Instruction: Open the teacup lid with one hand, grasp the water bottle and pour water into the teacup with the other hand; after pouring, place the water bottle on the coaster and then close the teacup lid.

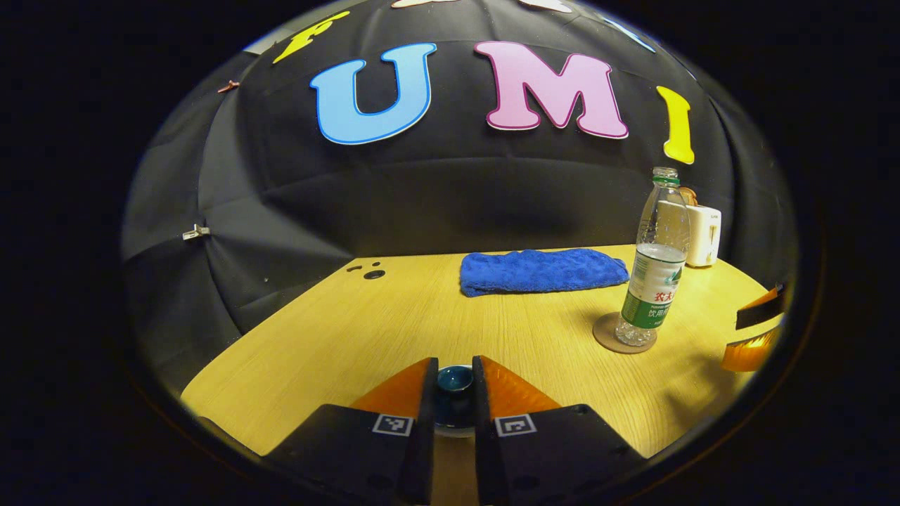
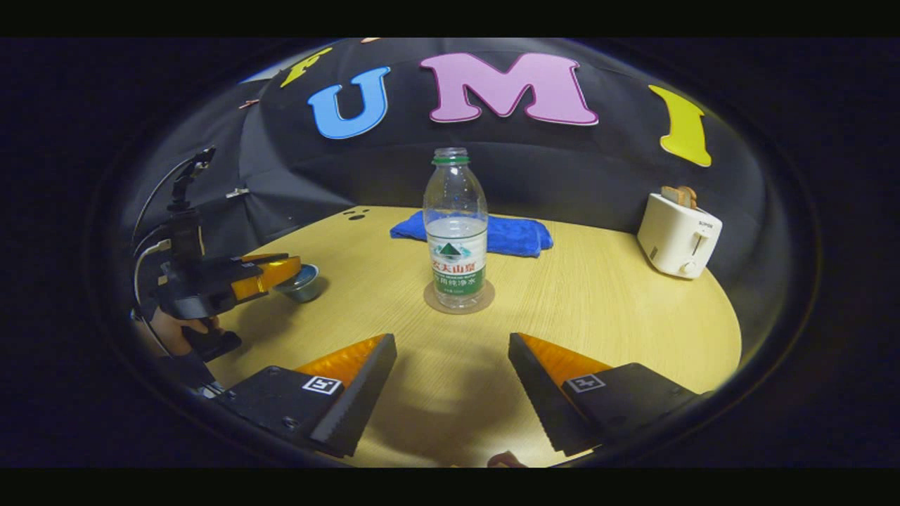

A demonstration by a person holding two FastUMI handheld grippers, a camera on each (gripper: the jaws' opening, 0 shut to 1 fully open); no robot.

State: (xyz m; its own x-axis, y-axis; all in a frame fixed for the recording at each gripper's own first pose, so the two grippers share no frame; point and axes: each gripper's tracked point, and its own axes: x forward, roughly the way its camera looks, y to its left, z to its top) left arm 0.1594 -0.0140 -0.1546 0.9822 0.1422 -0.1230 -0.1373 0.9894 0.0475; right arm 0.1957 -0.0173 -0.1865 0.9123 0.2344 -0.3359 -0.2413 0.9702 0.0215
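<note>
Two low tabletop views, both facing the water bottle [image 1: 654,281].

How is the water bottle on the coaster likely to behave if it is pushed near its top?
The water bottle is tall and narrow on a small coaster, so a high push would probably tip it. It looks roughly half full, so the weight sits low, which may help a little. Its clear thin wall would likely dent under a hard squeeze.
</note>
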